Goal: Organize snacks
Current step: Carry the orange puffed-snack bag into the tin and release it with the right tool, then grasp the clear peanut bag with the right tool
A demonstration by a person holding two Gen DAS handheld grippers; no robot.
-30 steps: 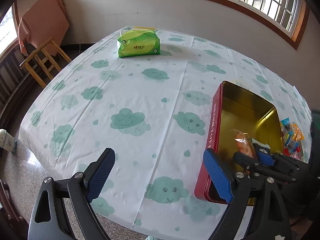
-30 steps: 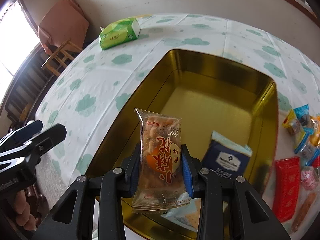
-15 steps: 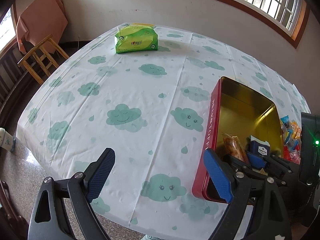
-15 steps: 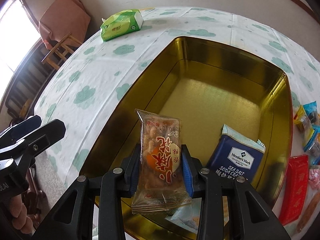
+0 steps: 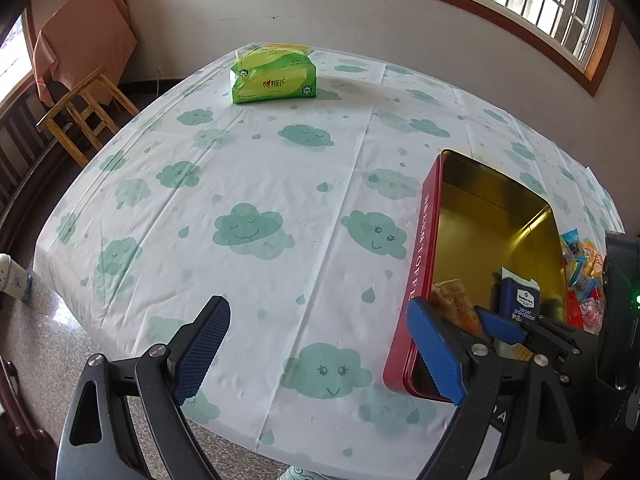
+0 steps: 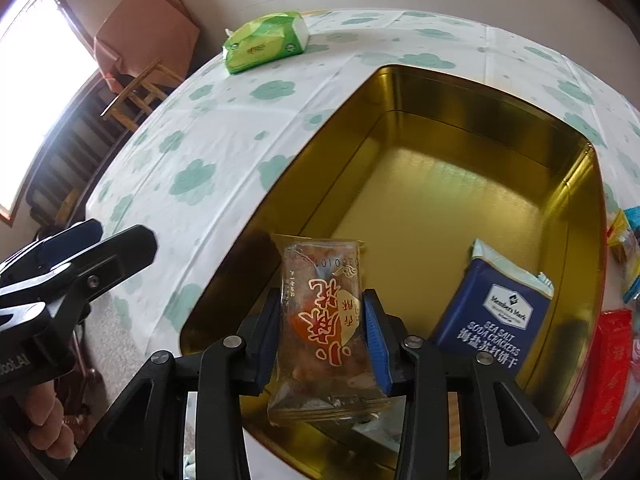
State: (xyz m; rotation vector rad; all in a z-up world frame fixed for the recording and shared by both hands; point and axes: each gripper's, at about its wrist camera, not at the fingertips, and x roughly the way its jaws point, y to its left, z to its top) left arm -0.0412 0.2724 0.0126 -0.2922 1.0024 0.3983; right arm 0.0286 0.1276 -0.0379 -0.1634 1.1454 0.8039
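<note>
My right gripper (image 6: 322, 316) is shut on a clear snack packet (image 6: 324, 320) with red characters and holds it inside the near end of the red tin (image 5: 420, 240), over its gold interior (image 6: 440, 200). A blue soda cracker pack (image 6: 494, 316) leans in the tin at its right side. My left gripper (image 5: 316, 344) is open and empty over the tablecloth, left of the tin. The right gripper with the packet (image 5: 456, 300) shows in the left wrist view. Loose snacks (image 5: 580, 264) lie right of the tin.
A green tissue pack (image 5: 274, 76) sits at the table's far side. A wooden chair (image 5: 84, 112) stands off the far left edge. A red packet (image 6: 604, 376) and other wrappers (image 6: 628, 248) lie by the tin's right wall. The table's near edge is just below the grippers.
My right gripper has moved lower and deeper into the tin with the packet still held. The left gripper has stayed open and barely shifted.
</note>
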